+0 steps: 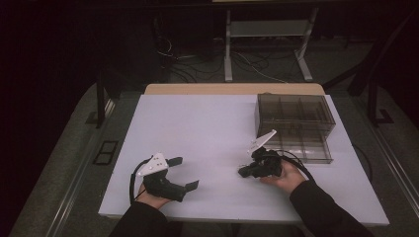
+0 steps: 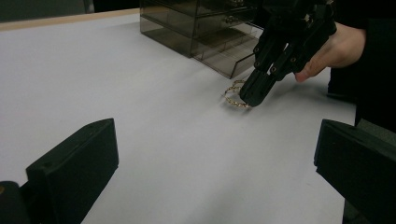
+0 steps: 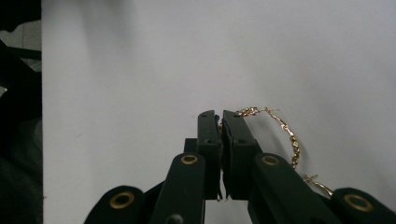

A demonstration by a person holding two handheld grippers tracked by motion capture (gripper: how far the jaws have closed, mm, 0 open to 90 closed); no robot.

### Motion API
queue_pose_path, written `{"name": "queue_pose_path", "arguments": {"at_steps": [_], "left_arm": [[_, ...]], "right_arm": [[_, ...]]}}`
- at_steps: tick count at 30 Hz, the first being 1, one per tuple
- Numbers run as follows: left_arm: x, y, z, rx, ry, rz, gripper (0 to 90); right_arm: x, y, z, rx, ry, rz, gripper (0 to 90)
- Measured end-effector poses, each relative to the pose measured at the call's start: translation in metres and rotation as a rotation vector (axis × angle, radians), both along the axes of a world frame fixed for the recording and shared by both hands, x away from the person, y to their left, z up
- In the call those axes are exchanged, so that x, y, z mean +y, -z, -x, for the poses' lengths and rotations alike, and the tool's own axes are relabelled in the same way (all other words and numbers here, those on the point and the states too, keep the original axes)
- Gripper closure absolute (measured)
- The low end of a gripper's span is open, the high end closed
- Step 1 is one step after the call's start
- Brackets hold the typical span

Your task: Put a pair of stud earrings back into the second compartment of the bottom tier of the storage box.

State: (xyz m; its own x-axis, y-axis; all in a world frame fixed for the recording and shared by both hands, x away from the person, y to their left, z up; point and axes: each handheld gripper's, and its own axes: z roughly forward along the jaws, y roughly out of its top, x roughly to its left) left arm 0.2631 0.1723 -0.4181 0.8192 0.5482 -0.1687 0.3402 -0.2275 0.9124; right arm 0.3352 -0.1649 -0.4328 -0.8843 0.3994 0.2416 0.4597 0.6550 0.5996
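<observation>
Gold chain (image 3: pixel 285 128) pinched between right gripper's (image 3: pixel 221 114) closed fingers (image 3: pixel 208 135).

Light: dim room, the white tabletop (image 1: pixel 207 138) alone lit from above.
Shadows: soft, faint.
Surroundings: near black.
Sharpness: slightly grainy, near jaws blurred.
</observation>
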Motion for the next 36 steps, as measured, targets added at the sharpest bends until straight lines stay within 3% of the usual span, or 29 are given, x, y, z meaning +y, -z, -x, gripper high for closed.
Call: {"name": "queue_pose_path", "arguments": {"at_steps": [16,36], "left_arm": [[0.000,0.000,0.000,-0.001,-0.002,-0.001,0.0],[0.002,0.000,0.000,-0.002,-0.011,-0.002,0.0]], "right_arm": [[-0.019,-0.021,-0.001,0.010,0.047,-0.126,85.6],[-0.046,-0.040,0.000,-0.003,0.113,-0.173,85.6]]}}
